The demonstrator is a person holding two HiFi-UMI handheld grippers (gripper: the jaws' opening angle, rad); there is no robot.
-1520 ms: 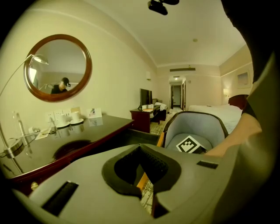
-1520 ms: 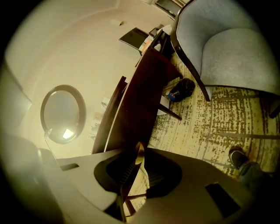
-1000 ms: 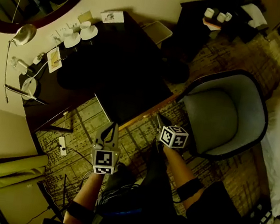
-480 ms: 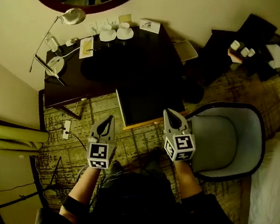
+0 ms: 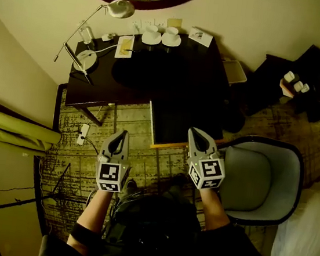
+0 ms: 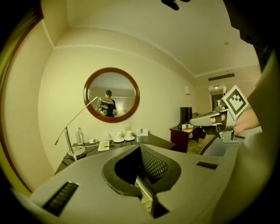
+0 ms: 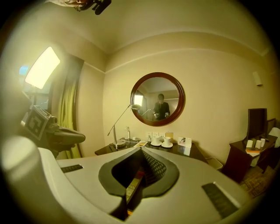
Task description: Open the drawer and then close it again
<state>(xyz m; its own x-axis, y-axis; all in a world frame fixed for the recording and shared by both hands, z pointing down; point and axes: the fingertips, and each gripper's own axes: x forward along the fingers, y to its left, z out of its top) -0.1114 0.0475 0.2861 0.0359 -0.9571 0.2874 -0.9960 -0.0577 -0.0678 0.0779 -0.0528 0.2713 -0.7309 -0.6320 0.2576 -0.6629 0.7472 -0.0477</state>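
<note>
A dark desk point(image 5: 173, 73) stands against the wall under a round mirror. From its front juts a dark rectangular drawer point(image 5: 181, 121) with a pale wooden front edge point(image 5: 183, 147); it looks pulled out. My left gripper point(image 5: 123, 133) hangs in the air left of the drawer, shut and holding nothing. Just before the drawer's front edge, my right gripper point(image 5: 195, 132) is also shut and empty. In the left gripper view the shut jaws point(image 6: 142, 175) point level at the desk, with the right gripper point(image 6: 199, 119) alongside. The right gripper view shows its closed jaws point(image 7: 139, 175) and the left gripper point(image 7: 78, 137).
A grey armchair point(image 5: 258, 178) stands right of the drawer. The desk carries a lamp point(image 5: 118, 9), two cups point(image 5: 161, 37) and papers. A bin point(image 5: 236, 71) and a dark side cabinet point(image 5: 297, 84) are to the right, a power strip point(image 5: 82, 133) and cables lie on the carpet.
Both grippers have risen and now point more level toward the desk. The right one has rolled upright. The head view has swung, so the desk sits higher and more centred.
</note>
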